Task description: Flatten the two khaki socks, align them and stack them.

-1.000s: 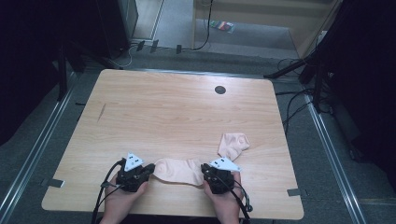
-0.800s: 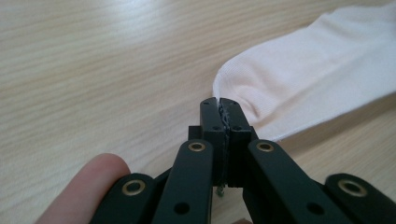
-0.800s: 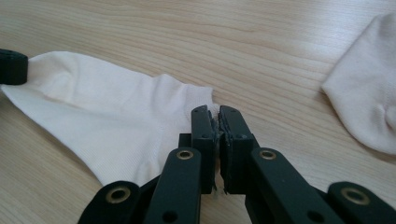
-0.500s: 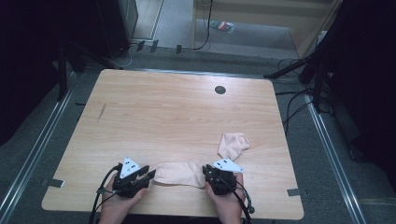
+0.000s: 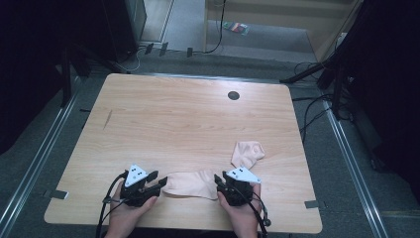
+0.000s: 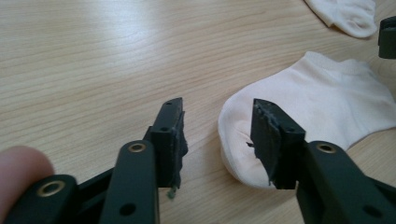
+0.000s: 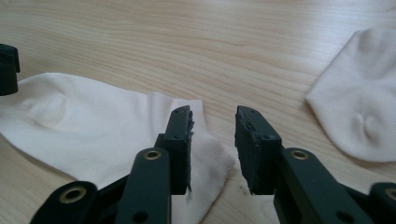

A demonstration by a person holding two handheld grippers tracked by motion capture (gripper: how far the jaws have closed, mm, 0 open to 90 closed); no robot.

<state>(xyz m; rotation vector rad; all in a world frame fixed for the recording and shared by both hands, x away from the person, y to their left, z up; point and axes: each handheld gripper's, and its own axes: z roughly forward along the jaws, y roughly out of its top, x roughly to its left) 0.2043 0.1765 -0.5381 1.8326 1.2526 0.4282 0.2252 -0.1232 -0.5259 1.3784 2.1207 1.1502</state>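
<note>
A pale pink sock (image 5: pixel 189 183) lies flat near the table's front edge, between my two grippers. My left gripper (image 5: pixel 157 181) stands open at its left end. In the left gripper view the gripper (image 6: pixel 217 116) straddles the rounded end of the sock (image 6: pixel 317 102), one jaw over the fabric and one over bare wood. My right gripper (image 5: pixel 221 182) is open at the sock's right end. In the right gripper view the gripper (image 7: pixel 212 126) has its left jaw above the edge of the sock (image 7: pixel 93 121). A second sock (image 5: pixel 247 153) lies crumpled just beyond the right gripper.
The wooden table (image 5: pixel 188 124) has a round black cable hole (image 5: pixel 233 95) near its far edge. Cables and dark stands sit on the floor around it. The second sock (image 7: pixel 359 102) lies to the right in the right gripper view.
My left gripper has drawn back slightly to the left and toward the front edge. The sock and the right gripper stay where they were.
</note>
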